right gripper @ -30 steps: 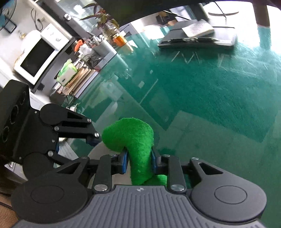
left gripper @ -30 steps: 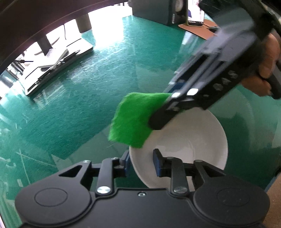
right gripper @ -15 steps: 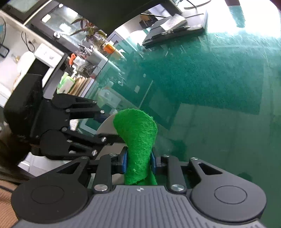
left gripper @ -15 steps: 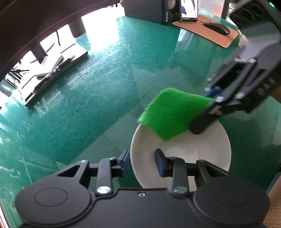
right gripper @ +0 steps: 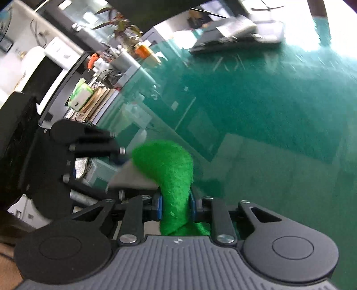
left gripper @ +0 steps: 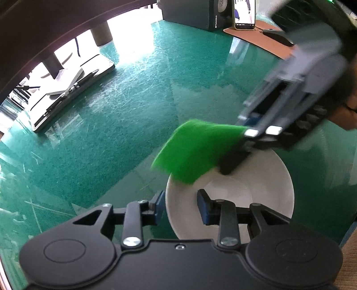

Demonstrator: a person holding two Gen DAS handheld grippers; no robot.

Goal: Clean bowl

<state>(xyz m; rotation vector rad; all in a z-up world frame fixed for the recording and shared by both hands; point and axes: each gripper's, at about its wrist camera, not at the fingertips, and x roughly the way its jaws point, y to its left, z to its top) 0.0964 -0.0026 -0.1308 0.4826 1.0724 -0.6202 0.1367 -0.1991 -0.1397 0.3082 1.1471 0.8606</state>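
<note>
A white bowl [left gripper: 252, 191] rests on the green glass table [left gripper: 116, 138] near its front right edge. My left gripper [left gripper: 181, 207] straddles the bowl's near-left rim. One pad lies outside against the rim and the other inside; its jaws are opening. My right gripper [left gripper: 236, 154] reaches in from the upper right, blurred, and is shut on a green sponge [left gripper: 194, 151]. The sponge hangs over the bowl's far-left rim; contact cannot be told. In the right wrist view the sponge [right gripper: 169, 169] curls up out of the right gripper [right gripper: 175, 205], with the left gripper [right gripper: 93, 142] close at the left.
A laptop on a stand [left gripper: 71, 89] sits at the far left of the table. A phone [left gripper: 244, 13], a mouse [left gripper: 277, 36] on a brown mat and a dark box [left gripper: 189, 13] stand at the back. A shelf with a microwave [right gripper: 44, 73] runs along the table's side.
The sponge swung right across the bowl, then back left over its far rim. The left gripper stayed on the bowl's rim, its pads slightly farther apart.
</note>
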